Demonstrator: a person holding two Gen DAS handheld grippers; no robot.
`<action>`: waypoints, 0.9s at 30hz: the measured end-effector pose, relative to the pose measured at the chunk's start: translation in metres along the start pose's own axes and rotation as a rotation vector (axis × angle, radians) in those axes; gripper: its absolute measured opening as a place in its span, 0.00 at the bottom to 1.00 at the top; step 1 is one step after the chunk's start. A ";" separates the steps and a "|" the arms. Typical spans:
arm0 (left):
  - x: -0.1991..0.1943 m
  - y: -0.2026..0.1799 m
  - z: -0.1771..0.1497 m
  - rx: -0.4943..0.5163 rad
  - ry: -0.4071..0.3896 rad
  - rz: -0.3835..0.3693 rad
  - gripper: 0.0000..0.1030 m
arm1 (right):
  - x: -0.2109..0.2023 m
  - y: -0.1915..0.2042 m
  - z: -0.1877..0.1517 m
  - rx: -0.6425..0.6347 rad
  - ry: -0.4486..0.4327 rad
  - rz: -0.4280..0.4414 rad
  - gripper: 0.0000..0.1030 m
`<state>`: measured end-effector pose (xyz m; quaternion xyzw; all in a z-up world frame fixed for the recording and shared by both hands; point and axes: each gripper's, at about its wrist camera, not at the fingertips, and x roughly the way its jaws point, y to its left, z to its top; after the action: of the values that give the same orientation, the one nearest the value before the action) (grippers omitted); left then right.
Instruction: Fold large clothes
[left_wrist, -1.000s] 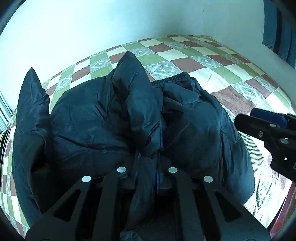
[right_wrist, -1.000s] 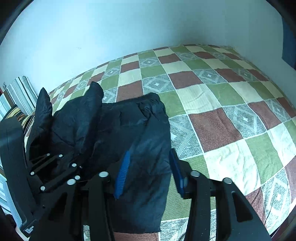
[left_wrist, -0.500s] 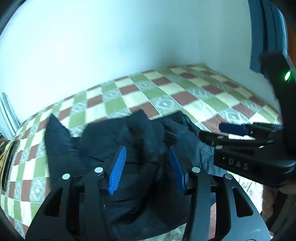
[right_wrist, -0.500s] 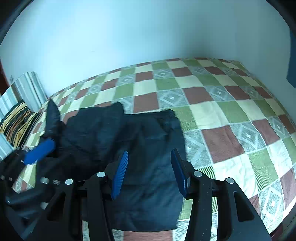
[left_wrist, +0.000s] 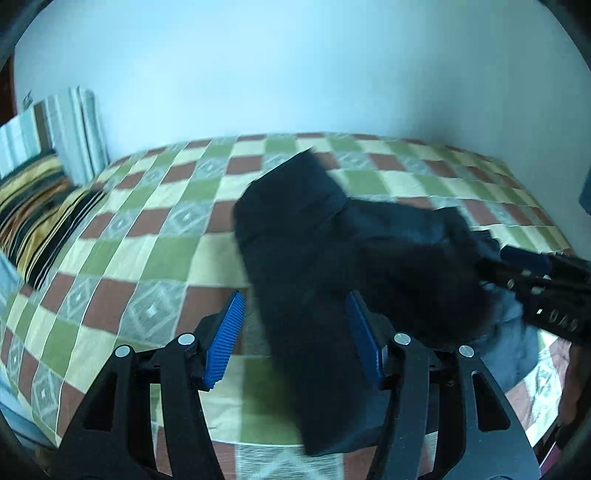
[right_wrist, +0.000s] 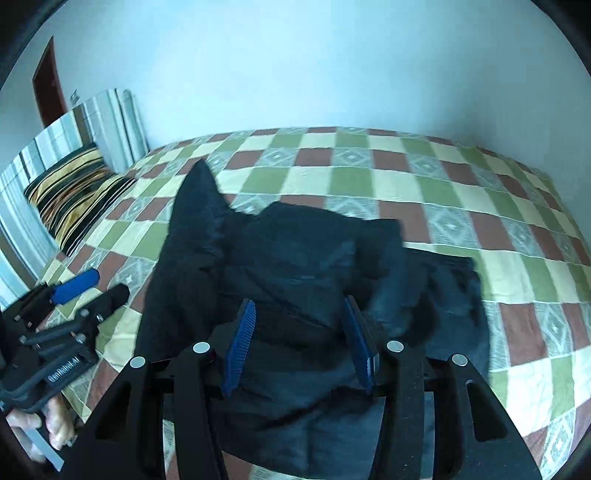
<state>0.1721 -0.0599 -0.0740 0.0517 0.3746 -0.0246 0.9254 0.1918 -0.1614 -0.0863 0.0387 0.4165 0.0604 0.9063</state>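
Your left gripper (left_wrist: 295, 339) has just spread its fingers, which stand apart over the dark jacket (left_wrist: 332, 258), gripping nothing. Your right gripper (right_wrist: 299, 347) likewise. The jacket lies crumpled near the bed's (right_wrist: 480, 192) front edge.

Dim bluish indoor light, heavy fisheye bending with dark corners, motion blur, dark jacket (left_wrist: 332, 240) nearly detail-less

Jacket (right_wrist: 295, 280) lying on the bed (right_wrist: 461, 192), near its front edge. Pillow (right_wrist: 70, 192) at the bed's left end, against the headboard (right_wrist: 107, 125). Wall (right_wrist: 295, 66) behind the far edge.
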 end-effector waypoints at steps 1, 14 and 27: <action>0.004 0.008 -0.002 -0.012 0.007 0.002 0.56 | 0.006 0.006 0.003 -0.002 0.010 0.009 0.47; 0.040 0.055 -0.008 -0.108 0.045 -0.043 0.56 | 0.033 0.056 0.041 -0.087 0.012 -0.012 0.65; 0.053 0.057 -0.014 -0.127 0.072 -0.051 0.56 | 0.054 0.082 0.030 -0.185 0.083 0.029 0.68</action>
<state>0.2054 -0.0021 -0.1169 -0.0161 0.4096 -0.0225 0.9119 0.2428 -0.0734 -0.0971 -0.0416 0.4459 0.1130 0.8869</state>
